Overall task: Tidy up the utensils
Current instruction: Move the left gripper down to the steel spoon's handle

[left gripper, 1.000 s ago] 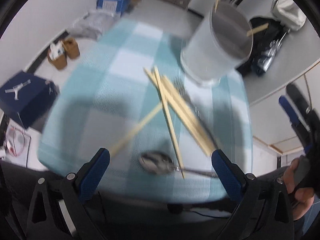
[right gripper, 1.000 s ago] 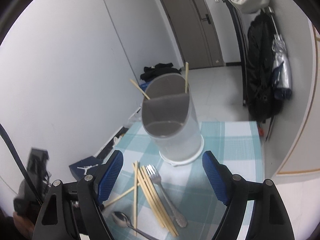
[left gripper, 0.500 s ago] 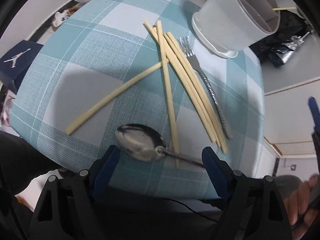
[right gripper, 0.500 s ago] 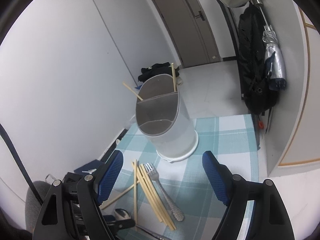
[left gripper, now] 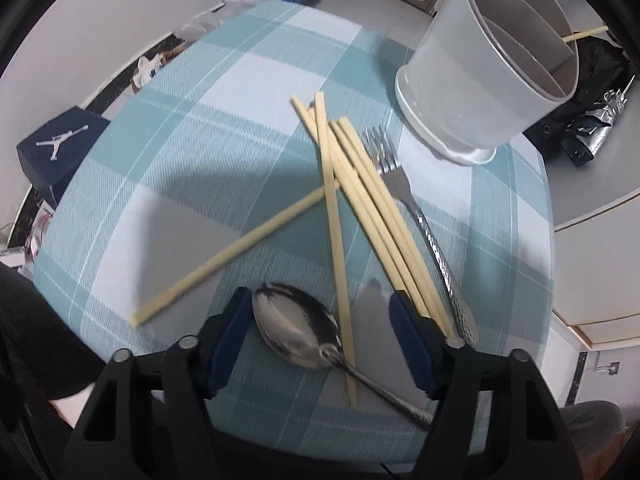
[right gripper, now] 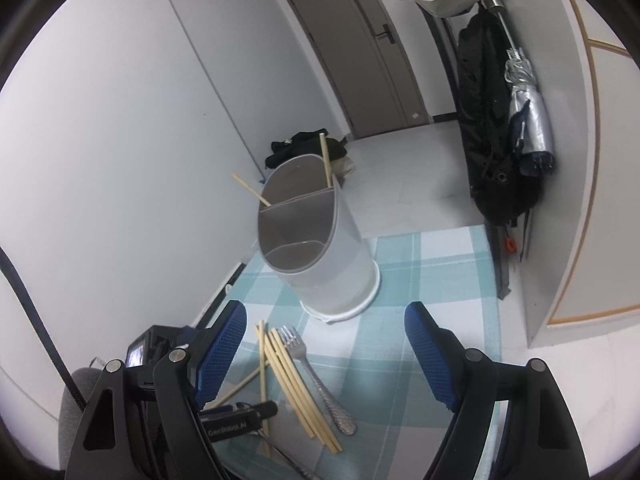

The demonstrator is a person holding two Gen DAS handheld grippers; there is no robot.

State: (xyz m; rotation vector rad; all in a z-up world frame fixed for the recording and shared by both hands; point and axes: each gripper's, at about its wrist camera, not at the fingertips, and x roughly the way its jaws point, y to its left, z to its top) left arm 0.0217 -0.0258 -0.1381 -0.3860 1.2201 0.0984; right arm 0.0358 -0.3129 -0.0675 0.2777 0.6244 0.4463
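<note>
Left wrist view: the left gripper (left gripper: 318,330) has just been closing, and its jaws sit either side of the spoon (left gripper: 298,330) but do not pinch it yet. The spoon lies near the table's close edge — hard, shiny, slippery, so its thin neck looks best to grab. One spoon, one fork (left gripper: 416,220), about six chopsticks (left gripper: 376,216) lie loose.

Right wrist view: the right gripper (right gripper: 324,354) hangs wide apart, holding nothing. One holder (right gripper: 320,254) has two sticks inside.

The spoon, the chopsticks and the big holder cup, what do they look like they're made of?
Spoon: polished metal, likely stainless steel; its bowl mirrors light and dark.
Chopsticks: pale, matte sticks, probably bamboo or wood; no grain is visible.
Holder cup: looks like frosted, translucent plastic with a grey divided insert and a white base ring.
</note>
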